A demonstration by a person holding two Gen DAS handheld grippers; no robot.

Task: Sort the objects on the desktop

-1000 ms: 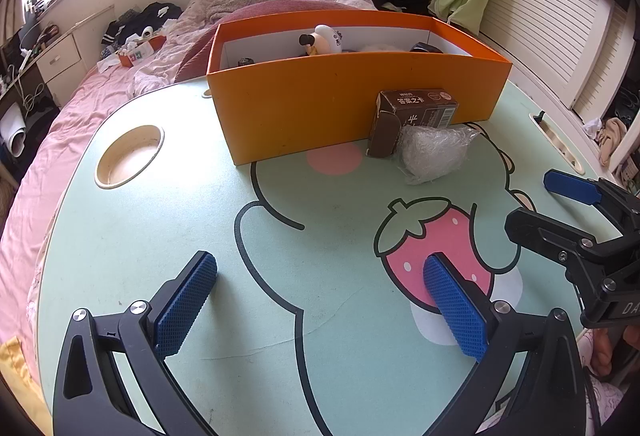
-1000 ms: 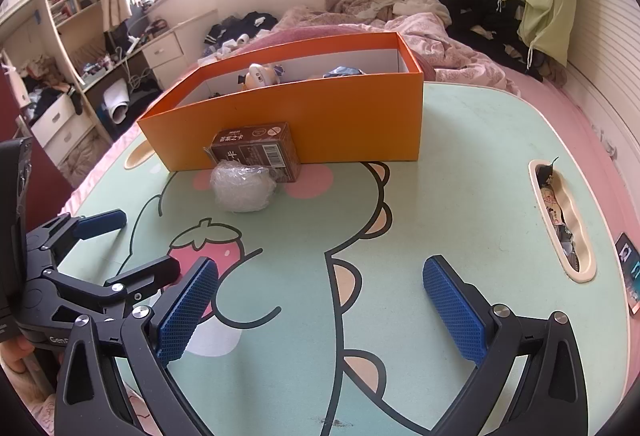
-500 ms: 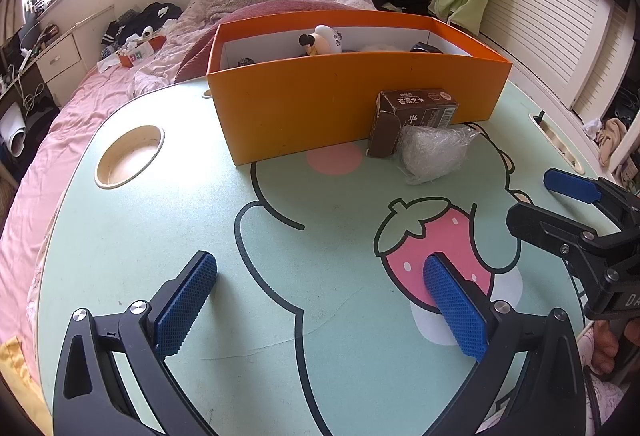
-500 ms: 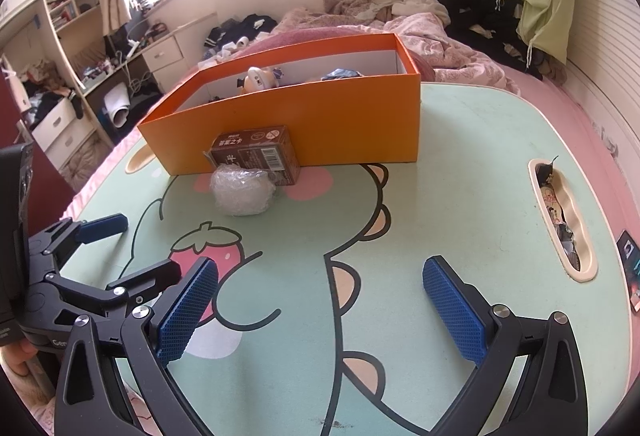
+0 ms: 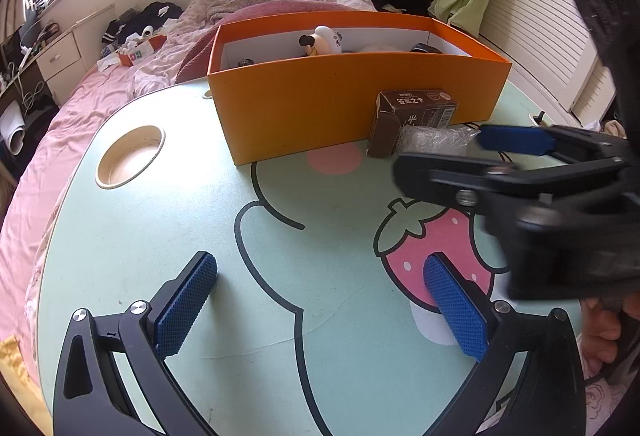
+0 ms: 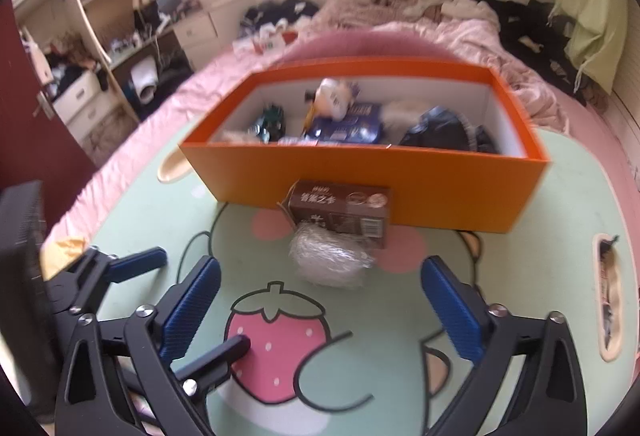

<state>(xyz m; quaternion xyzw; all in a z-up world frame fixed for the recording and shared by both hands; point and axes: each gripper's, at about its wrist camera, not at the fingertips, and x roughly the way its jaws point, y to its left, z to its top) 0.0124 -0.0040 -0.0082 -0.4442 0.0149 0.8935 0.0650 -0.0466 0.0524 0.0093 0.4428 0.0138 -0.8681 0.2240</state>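
On my right wrist view the right gripper (image 6: 320,300) hangs over the table (image 6: 520,276) with its blue pads wide apart and closing; nothing sits between them. The crumpled clear plastic wad (image 6: 326,256) lies ahead of the jaws, roughly on their centre line but beyond the fingertips, untouched. Touching its far side is the brown carton (image 6: 340,212), lying on its side against the near wall of the orange box (image 6: 400,188), which stands toward the far edge of the table. Inside the box I can make out a white figurine (image 6: 334,100), a blue packet (image 6: 348,126) and a dark bundle (image 6: 444,132).

From the left wrist view the left gripper (image 5: 320,300) has its pads spread wide over the near part of the table, empty, with the strawberry print (image 5: 436,244) under its right-hand finger. The wad and carton are well ahead of it, to the right, partly hidden by the right gripper's black frame. A hand (image 5: 608,328) shows at the right edge of that view.
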